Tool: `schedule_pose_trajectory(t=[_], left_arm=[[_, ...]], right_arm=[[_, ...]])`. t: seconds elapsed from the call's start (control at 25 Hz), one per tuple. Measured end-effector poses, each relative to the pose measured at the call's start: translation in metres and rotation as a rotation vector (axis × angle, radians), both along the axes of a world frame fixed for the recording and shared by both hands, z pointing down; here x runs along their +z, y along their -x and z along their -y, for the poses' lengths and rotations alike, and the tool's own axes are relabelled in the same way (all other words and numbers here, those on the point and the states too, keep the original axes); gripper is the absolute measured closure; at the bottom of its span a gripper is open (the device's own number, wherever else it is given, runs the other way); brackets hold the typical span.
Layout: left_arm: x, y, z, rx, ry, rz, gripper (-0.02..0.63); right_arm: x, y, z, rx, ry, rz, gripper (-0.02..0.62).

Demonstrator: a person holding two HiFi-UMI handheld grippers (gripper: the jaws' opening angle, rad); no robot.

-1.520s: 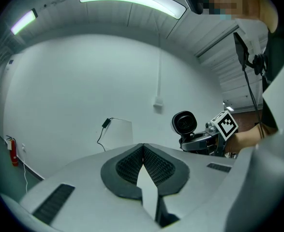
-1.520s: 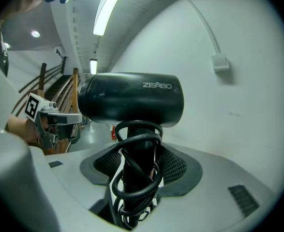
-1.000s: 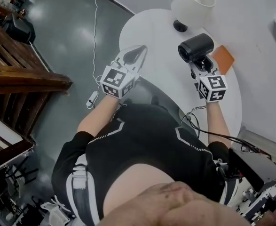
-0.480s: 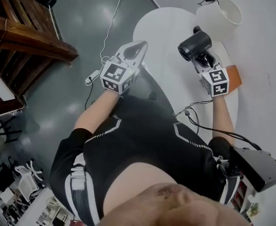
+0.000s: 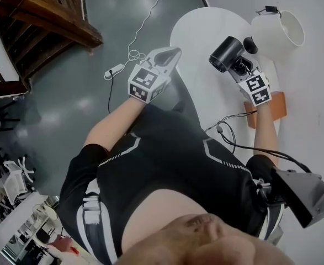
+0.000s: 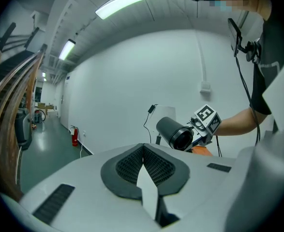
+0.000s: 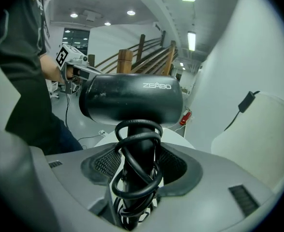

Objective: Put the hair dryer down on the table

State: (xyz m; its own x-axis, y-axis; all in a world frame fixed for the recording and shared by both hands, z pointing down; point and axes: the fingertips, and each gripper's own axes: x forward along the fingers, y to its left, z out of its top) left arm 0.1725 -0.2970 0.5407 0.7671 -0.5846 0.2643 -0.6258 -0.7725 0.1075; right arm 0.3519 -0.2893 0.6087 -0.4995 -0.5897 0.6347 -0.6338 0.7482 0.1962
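The hair dryer [image 5: 226, 53] is held over the white counter [image 5: 197, 35], barrel level, with its cord wound round the handle. The right gripper [image 7: 137, 178] fingers grip that handle from both sides. The left gripper [image 6: 142, 161] fingers are closed, nothing between them, just beside the counter edge. A white shade [image 5: 280, 33] stands near.

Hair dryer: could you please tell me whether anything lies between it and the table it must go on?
Nothing visible does. The hair dryer, clamped in the right gripper, hangs over bare table; the white lamp, small black object and orange pad sit aside.
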Motion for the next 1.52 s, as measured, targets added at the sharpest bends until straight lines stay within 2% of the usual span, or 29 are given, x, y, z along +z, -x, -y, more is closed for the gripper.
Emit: schedule_pose_trajectory(t=[0.32,0.72,0.96,1.24,1.52], left_arm=[[0.03,-0.003,-0.012,-0.011,0.044,0.032,0.574],[0.046,0.002,-0.026,-0.023,0.092,0.024,0.574],[0.054,0.004,-0.027,-0.022,0.089,0.05,0.574],[0.057,-0.002,-0.034,0.064,0.083,0.09,0.574],[0.058,-0.003,-0.031,0.069,0.082,0.101,0.574]], right_arm=[[0.048,0.012,-0.007,-0.253,0.08,-0.123,0.336],[0.1,0.032,-0.011,-0.477,0.136,-0.253,0.337],[0.128,0.042,-0.016,-0.579,0.171,-0.321,0.342],[0.148,0.046,-0.02,-0.669,0.175,-0.427,0.344],[0.168,0.049,-0.032,-0.788,0.216,-0.457,0.344]])
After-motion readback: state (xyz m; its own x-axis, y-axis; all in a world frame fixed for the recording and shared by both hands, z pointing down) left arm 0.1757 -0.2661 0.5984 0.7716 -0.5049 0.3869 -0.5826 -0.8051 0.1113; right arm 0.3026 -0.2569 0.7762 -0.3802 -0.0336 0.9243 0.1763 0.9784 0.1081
